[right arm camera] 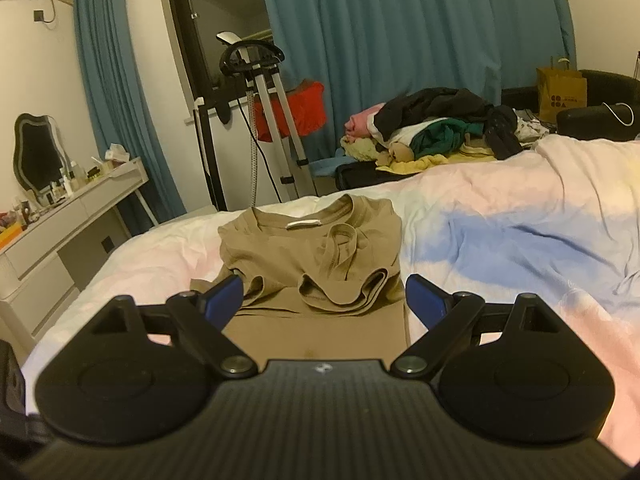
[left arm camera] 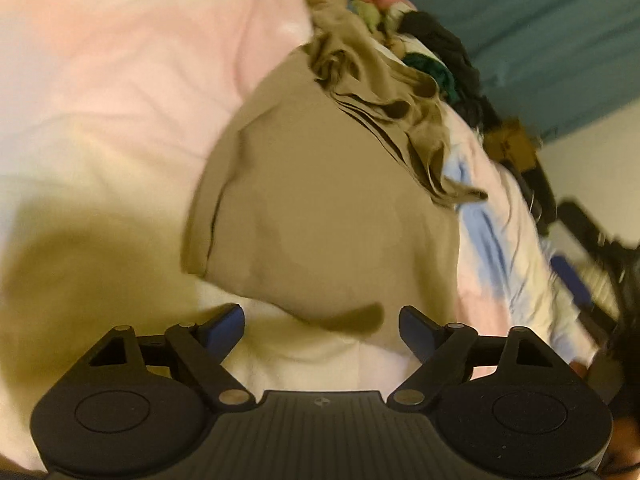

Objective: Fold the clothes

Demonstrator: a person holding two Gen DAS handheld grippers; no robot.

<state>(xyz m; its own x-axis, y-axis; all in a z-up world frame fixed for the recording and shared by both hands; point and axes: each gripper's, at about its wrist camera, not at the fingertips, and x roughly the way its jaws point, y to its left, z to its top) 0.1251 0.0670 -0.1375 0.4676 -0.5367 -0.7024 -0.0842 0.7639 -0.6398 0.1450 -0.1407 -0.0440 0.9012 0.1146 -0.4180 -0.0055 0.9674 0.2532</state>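
A tan t-shirt [right arm camera: 312, 256] lies on the bed, its body flat and its sleeves bunched in toward the collar. My right gripper [right arm camera: 324, 300] is open and empty, low over the shirt's near part, blue fingertips [right arm camera: 224, 296] to either side of it. In the left wrist view the same shirt [left arm camera: 320, 220] spreads across the middle, with crumpled sleeve fabric at its far end. My left gripper [left arm camera: 322, 330] is open and empty, just above the shirt's near edge.
The bed has a pink, white and blue cover [right arm camera: 500, 232]. A pile of mixed clothes [right arm camera: 432, 128] sits at the bed's far end. A white dresser [right arm camera: 68, 216] stands at left, a garment steamer stand [right arm camera: 264, 120] behind, and blue curtains [right arm camera: 400, 28] beyond.
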